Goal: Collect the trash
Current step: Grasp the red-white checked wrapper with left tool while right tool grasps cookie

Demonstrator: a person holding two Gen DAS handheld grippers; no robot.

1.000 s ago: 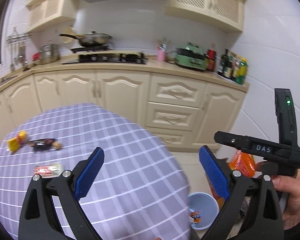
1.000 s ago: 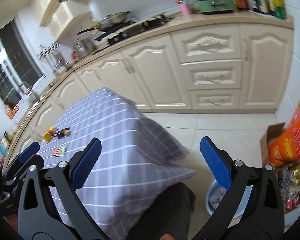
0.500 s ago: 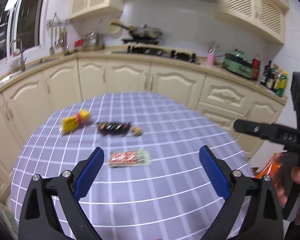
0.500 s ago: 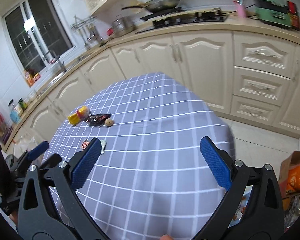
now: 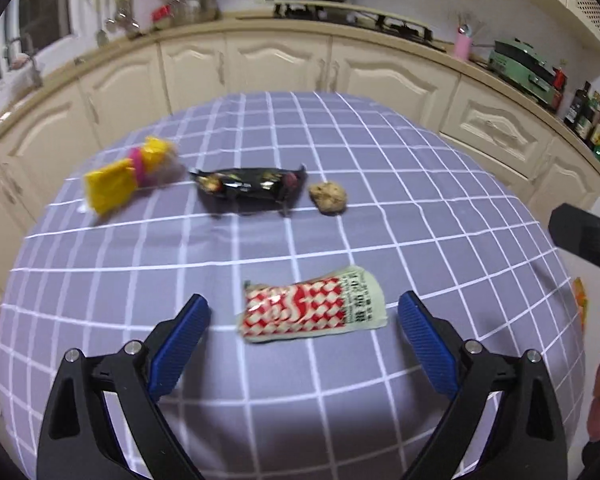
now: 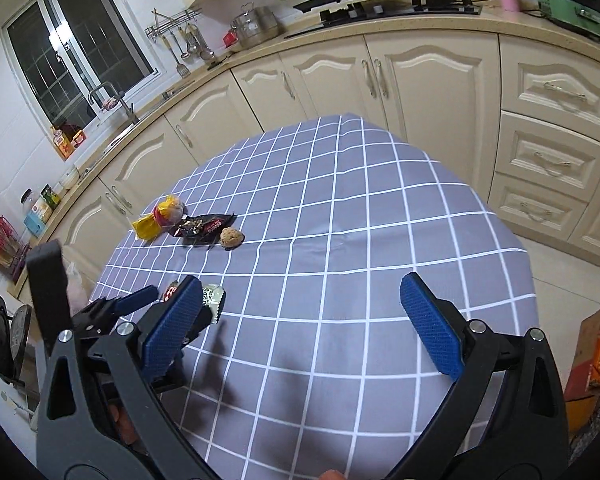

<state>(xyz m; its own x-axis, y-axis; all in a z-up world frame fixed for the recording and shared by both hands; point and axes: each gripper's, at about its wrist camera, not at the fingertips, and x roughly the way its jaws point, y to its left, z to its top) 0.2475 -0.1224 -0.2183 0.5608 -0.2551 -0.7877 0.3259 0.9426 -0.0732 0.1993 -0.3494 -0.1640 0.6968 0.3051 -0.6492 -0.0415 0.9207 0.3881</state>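
Left gripper (image 5: pixel 303 334) was spread wide and empty, hovering with the red-and-white wrapper (image 5: pixel 314 309) lying between its blue pads on the checked tablecloth (image 5: pixel 420 208); right gripper (image 6: pixel 304 324) likewise gaped, holding nothing above the cloth

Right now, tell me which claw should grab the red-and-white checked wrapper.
Left. The open left claw already frames the red-and-white checked wrapper on the purple grid tablecloth. The open right claw faces bare cloth, with the wrapper off to its left.
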